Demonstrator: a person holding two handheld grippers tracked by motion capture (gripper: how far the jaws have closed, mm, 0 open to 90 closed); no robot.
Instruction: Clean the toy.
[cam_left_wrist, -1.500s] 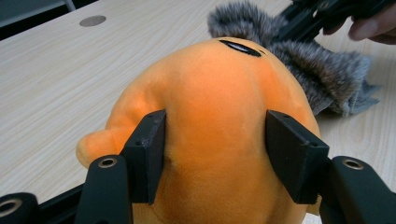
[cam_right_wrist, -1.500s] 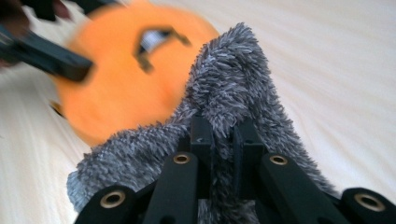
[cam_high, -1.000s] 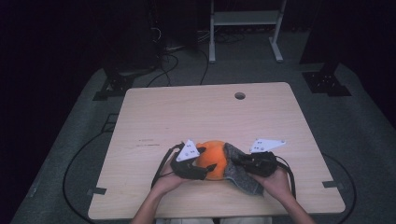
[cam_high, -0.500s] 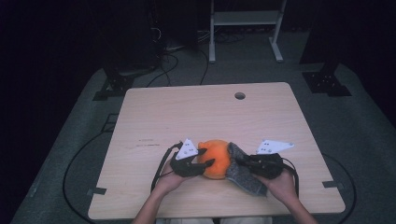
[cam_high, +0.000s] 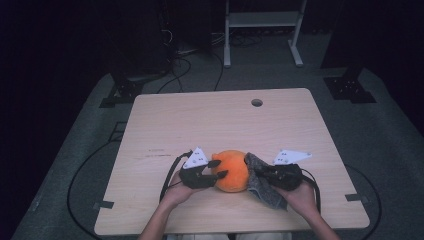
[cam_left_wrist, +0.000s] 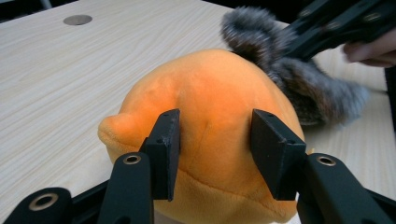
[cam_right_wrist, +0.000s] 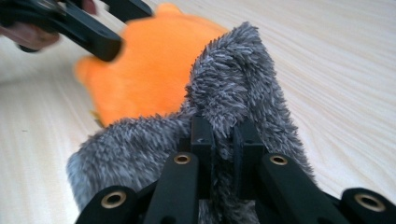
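You held an orange plush toy steady on the desk and pressed a grey fuzzy cloth to its side.

High view: the plush toy sat near the desk's front edge, between your left gripper and right gripper.
Left gripper view: your fingers had just been closing and were clamped on the plush toy, probably to brace it.
Right gripper view: your fingers were pinched shut on the cloth, draped against the toy, seemingly for wiping.
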